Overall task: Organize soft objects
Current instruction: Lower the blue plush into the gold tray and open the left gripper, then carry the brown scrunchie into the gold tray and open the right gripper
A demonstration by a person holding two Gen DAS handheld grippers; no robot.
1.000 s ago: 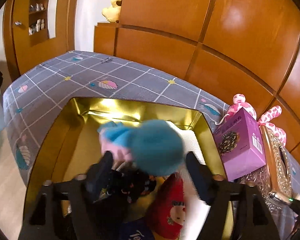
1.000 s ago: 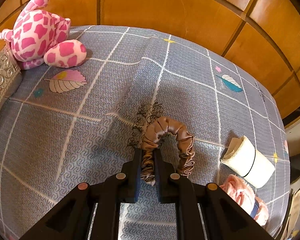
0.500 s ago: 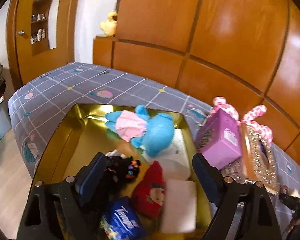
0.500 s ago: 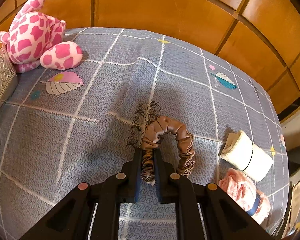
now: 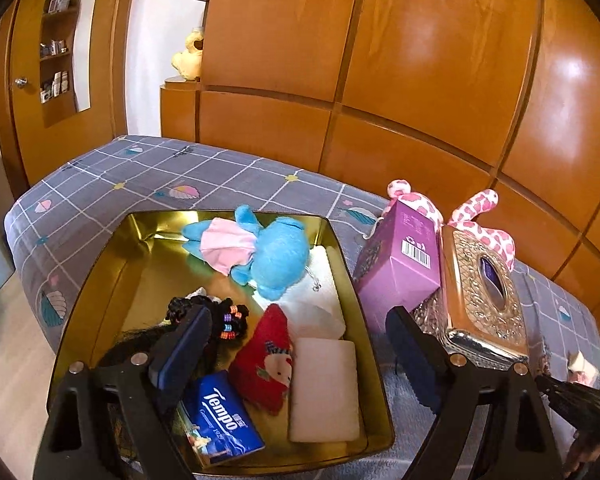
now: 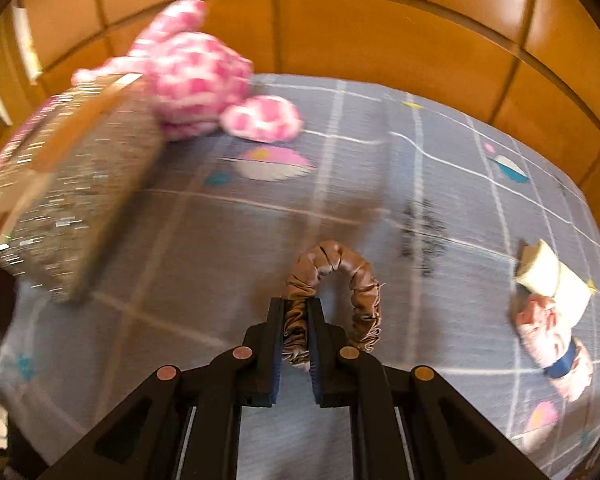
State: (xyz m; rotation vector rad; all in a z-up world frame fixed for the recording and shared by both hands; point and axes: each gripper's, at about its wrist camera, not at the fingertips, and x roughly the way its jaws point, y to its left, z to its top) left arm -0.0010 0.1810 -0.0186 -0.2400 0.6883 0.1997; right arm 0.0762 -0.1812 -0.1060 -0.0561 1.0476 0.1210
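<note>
Your right tool [image 6: 294, 334] is clamped on one side of the brown satin scrunchie [image 6: 336, 292]; the rest of the loop arches forward and to the right of the fingers, above the grey checked bedspread [image 6: 360, 184]. This view is blurred, so whether the loop touches the cloth cannot be told. Ahead and to the left of that tool stands the glittery tissue box [image 6: 72, 204], with the pink spotted plush [image 6: 204, 80] behind it against the wooden headboard [image 6: 380, 36]. Off to the right, on the bedspread, lie a cream fabric roll [image 6: 552, 276] and, touching it on the near side, a pale pink soft item with a blue band [image 6: 552, 340].

Your left tool [image 5: 296, 340] is spread wide, its fingers holding nothing, above the gold tin [image 5: 96, 304] that sits on the bed. Inside it lie a blue plush in a pink dress [image 5: 268, 248] at the far end, resting partly on white folded cloth [image 5: 320, 300]; black hair ties with coloured beads [image 5: 220, 316] by the left finger; a red plush [image 5: 266, 356]; a white pad [image 5: 324, 388]; and a blue Tempo tissue pack [image 5: 220, 420] nearest you. Just right of the tin stands a purple carton [image 5: 400, 268], beside the tissue box.
</note>
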